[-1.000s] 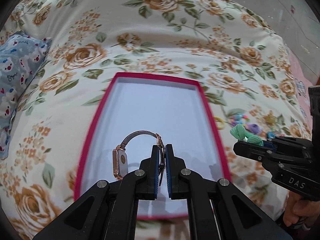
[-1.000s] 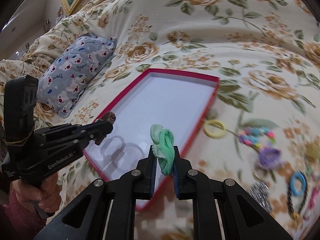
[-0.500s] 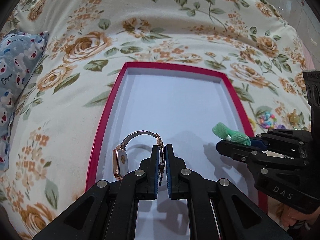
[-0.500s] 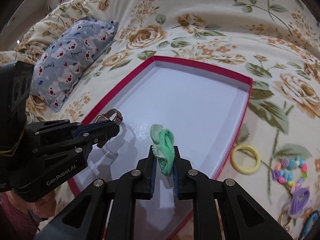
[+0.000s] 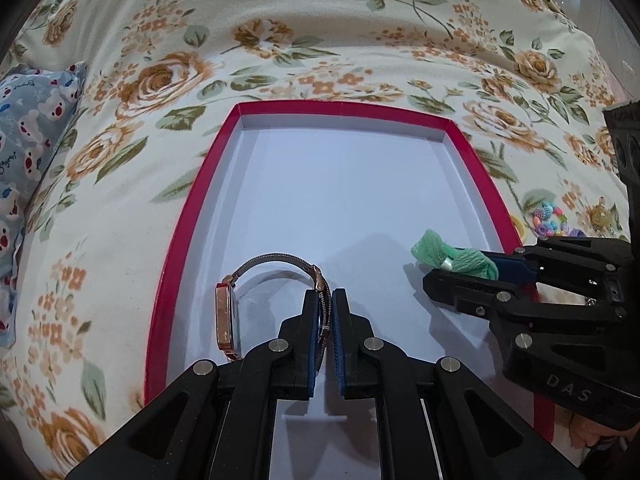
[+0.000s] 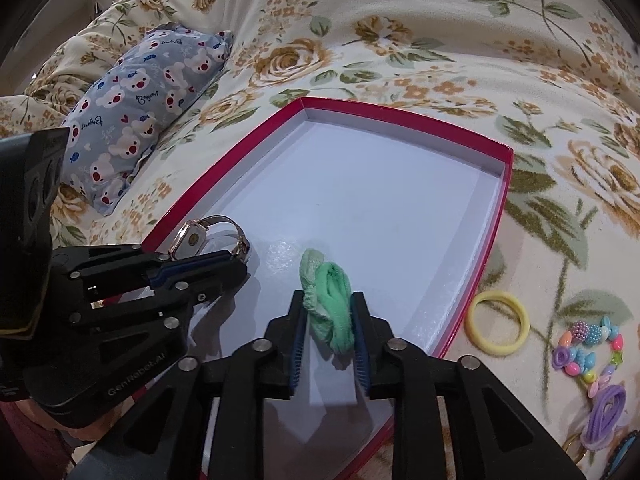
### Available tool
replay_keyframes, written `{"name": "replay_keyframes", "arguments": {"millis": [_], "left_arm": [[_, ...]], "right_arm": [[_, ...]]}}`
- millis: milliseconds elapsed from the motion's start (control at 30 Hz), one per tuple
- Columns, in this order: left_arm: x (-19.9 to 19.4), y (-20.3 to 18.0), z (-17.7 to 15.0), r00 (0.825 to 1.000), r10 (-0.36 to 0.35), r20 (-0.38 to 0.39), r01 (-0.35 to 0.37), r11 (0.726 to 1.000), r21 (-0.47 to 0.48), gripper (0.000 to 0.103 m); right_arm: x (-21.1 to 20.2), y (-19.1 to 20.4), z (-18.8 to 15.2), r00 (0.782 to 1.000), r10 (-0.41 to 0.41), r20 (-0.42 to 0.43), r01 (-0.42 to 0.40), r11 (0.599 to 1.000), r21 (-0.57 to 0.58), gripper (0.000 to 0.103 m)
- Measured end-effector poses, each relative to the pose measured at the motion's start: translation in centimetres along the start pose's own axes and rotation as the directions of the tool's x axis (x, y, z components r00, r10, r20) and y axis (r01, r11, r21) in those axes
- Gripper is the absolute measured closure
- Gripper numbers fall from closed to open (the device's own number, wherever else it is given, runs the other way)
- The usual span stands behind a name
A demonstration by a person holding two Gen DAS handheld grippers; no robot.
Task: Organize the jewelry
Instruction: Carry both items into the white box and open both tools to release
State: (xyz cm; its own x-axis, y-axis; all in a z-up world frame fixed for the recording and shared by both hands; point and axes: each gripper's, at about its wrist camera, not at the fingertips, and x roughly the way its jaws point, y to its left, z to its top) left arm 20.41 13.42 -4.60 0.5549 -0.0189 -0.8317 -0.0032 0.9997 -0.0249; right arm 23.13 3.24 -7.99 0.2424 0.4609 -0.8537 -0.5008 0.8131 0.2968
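A red-rimmed box (image 5: 192, 208) with a white floor lies on the floral bedspread; its rim also shows in the right wrist view (image 6: 505, 184). My left gripper (image 5: 325, 300) is shut on the mesh strap of a rose-gold watch (image 5: 226, 316), held low over the box's near left part; the watch also shows in the right wrist view (image 6: 191, 238). My right gripper (image 6: 328, 300) is shut on a green scrunchie (image 6: 330, 300), over the box's near right part. The scrunchie shows in the left wrist view (image 5: 452, 254).
A blue bear-print pillow (image 6: 140, 92) lies left of the box. Right of the box lie a yellow hair ring (image 6: 498, 322), a colourful bead bracelet (image 6: 588, 352), a purple scrunchie (image 6: 606, 412) and other small pieces.
Both grippers have moved forward and lower over the box. The right gripper came in from the box's right side to above its floor. Both still hold their items.
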Motion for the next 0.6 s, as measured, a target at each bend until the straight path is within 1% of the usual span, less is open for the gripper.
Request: {"name": "replay_keyframes", "arguments": {"millis": [100, 233, 300, 400, 500, 600], "left_arm": [[0.0, 0.1, 0.1, 1.0, -0.001, -0.003, 0.001, 1.0, -0.007, 0.096], [0.0, 0.1, 0.1, 1.0, -0.005, -0.002, 0.005, 1.0, -0.02, 0.094], [0.0, 0.2, 0.0, 1.0, -0.003, -0.002, 0.003, 1.0, -0.026, 0.087], [-0.7, 0.3, -0.2, 1.0, 0.0, 0.01, 0.0, 0.999, -0.039, 0.078], [-1.6, 0.4, -0.4, 1.0, -0.003, 0.025, 0.004, 0.999, -0.052, 0.072], [-2.8, 0.5, -0.8, 0.999, -0.001, 0.046, 0.004, 0.998, -0.065, 0.069]], "right_arm": [[-0.1, 0.2, 0.2, 1.0, 0.0, -0.001, 0.0, 1.0, -0.008, 0.072], [-0.2, 0.2, 0.2, 1.0, 0.009, 0.001, -0.009, 1.0, -0.004, 0.071], [-0.4, 0.2, 0.2, 1.0, 0.011, 0.003, -0.011, 1.0, -0.002, 0.071], [-0.8, 0.2, 0.2, 1.0, 0.014, 0.013, -0.014, 1.0, 0.006, 0.065], [-1.5, 0.0, 0.1, 0.999, 0.024, 0.031, -0.025, 0.999, 0.023, 0.062], [-2.6, -0.2, -0.1, 0.998, 0.027, 0.052, -0.03, 0.999, 0.042, 0.061]]}}
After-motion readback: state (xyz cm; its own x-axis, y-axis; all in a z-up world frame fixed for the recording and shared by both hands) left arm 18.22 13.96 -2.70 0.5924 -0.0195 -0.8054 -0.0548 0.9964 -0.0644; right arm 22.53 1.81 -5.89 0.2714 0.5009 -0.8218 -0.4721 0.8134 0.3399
